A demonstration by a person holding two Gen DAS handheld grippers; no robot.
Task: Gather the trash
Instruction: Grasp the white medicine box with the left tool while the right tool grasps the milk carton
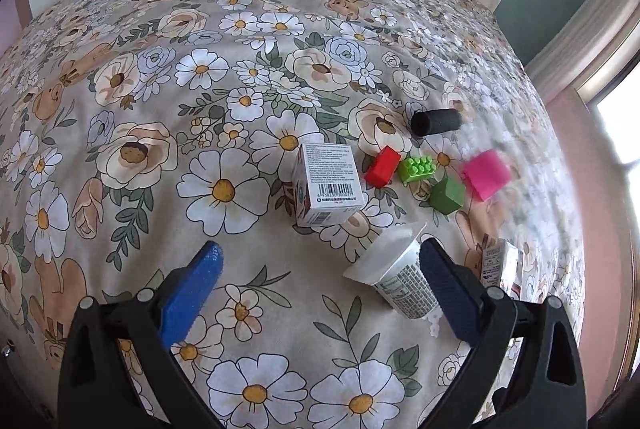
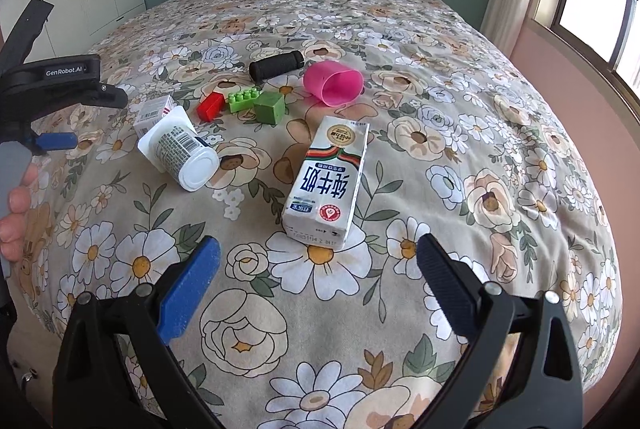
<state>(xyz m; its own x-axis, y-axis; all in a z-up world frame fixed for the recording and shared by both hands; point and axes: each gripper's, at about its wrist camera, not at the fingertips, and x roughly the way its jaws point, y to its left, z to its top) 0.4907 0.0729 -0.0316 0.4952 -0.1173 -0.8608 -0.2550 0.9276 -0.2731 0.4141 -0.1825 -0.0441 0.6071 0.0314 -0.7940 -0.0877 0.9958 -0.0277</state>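
Both grippers hover over a bed [image 2: 460, 41] with a soft floral quilt; positions are given relative to the milk carton [image 2: 326, 185]. Nearest the carton, the right gripper [image 2: 318, 261] sits just short of its end, jaws spread wide and empty, the opening lined up with the carton's width, which suggests a pickup is being prepared. The carton is a white, printed cardboard box lying flat on its broad face. To its left lies a yogurt cup [image 2: 180, 153], a tapered white plastic tub tipped on its side. The left gripper [image 1: 320, 269] is also wide open and holds nothing, though its dark ribbed finger [image 1: 444, 289] lies against, or just beside, the cup wall. Beyond the cup lies a small white box [image 1: 326, 185] with a barcode. Behind the carton are hard plastic blocks: a red block [image 2: 211, 106], a studded green brick [image 2: 245, 99] and a dark green cube [image 2: 270, 109]. Further back rest a pink cup [image 2: 332, 83], on its side, and a black textured cylinder [image 2: 275, 65]. The carton, yogurt cup and box are probably the trash; no bin is visible.
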